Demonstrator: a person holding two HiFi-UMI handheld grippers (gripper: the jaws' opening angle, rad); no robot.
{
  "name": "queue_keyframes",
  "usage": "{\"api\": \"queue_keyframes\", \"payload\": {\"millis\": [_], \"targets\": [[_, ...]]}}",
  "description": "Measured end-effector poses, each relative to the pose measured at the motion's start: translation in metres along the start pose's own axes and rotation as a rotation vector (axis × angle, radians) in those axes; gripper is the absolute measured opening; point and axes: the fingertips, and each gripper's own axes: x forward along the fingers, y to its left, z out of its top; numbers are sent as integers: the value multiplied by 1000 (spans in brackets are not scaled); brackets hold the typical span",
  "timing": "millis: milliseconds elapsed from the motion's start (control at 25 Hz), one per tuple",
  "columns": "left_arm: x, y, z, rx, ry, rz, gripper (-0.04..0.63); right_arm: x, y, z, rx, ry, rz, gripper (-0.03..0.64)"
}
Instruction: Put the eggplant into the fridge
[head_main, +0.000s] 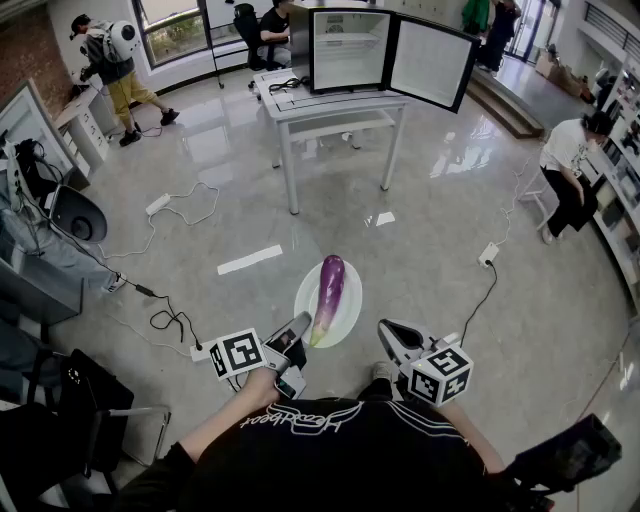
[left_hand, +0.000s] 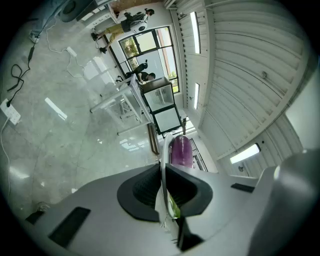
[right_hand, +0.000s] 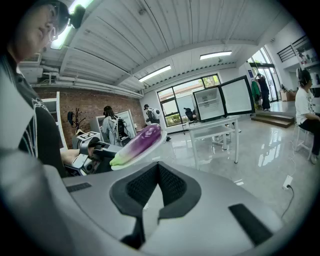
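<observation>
Left gripper (head_main: 298, 332) pinching plate (head_main: 352, 300) rim so eggplant (head_main: 329, 290) rides level toward fridge (head_main: 350, 48), 12 o'clock; right gripper (head_main: 389, 331) closed, empty.

Bright, even daylight from windows (head_main: 172, 32) plus ceiling strip lights (right_hand: 155, 73) — glossy floor (head_main: 450, 270) throws pale glare, shadows soft. Gripper views fisheye, black corners, straight lines bowed; near foreground slightly soft — head view sharp.

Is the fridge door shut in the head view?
No, the door of the fridge stands swung wide open, showing the inside.
</observation>
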Motion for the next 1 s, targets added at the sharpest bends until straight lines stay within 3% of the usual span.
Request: {"api": "queue_keyframes", "payload": {"millis": [560, 760, 1000], "targets": [[4, -9, 1, -2, -4, -24, 31, -3, -4, 8, -14, -15, -11, 6], [5, -16, 3, 9, -6, -35, 31, -3, -3, 12, -74, -10, -24, 6], [-4, -17, 1, 4, -6, -36, 31, 0, 4, 19, 7, -57, 13, 6]]}}
